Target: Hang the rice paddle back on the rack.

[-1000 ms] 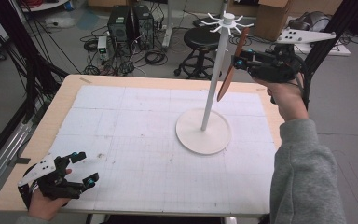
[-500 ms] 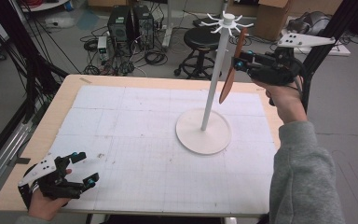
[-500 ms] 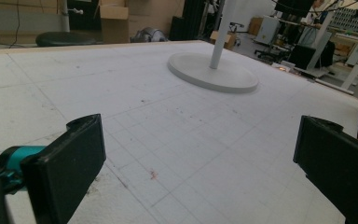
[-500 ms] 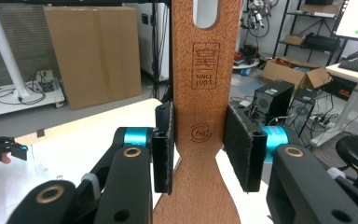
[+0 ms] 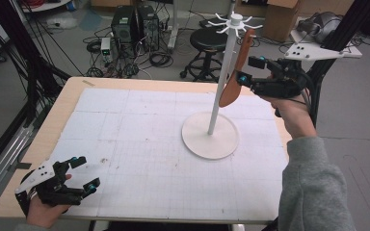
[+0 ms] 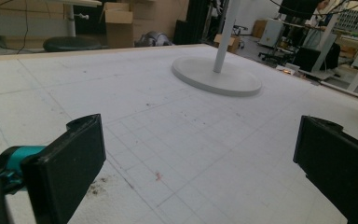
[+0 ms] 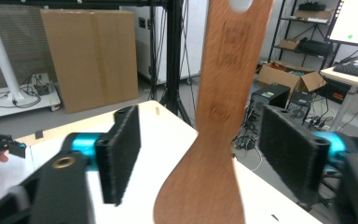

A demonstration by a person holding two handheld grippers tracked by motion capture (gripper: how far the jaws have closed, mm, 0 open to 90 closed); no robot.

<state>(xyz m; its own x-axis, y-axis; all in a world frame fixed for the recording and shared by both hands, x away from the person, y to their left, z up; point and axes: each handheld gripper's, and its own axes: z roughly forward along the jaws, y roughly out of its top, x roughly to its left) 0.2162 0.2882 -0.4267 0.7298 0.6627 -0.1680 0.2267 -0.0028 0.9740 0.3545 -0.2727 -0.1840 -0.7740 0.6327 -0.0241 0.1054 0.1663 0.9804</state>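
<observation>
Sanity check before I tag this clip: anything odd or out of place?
Nothing broken or spilled. The wooden spatula hangs tilted from the white stand, between the open jaws of the right hand-held gripper. Small dark specks mark the mat near the left hand-held gripper.

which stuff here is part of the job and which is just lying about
In the job:
wooden spatula hanging from the white rack
right tongs, open around the spatula

Lying about:
left tongs, open, idle at the table's corner
stool, boxes and cables behind
</observation>
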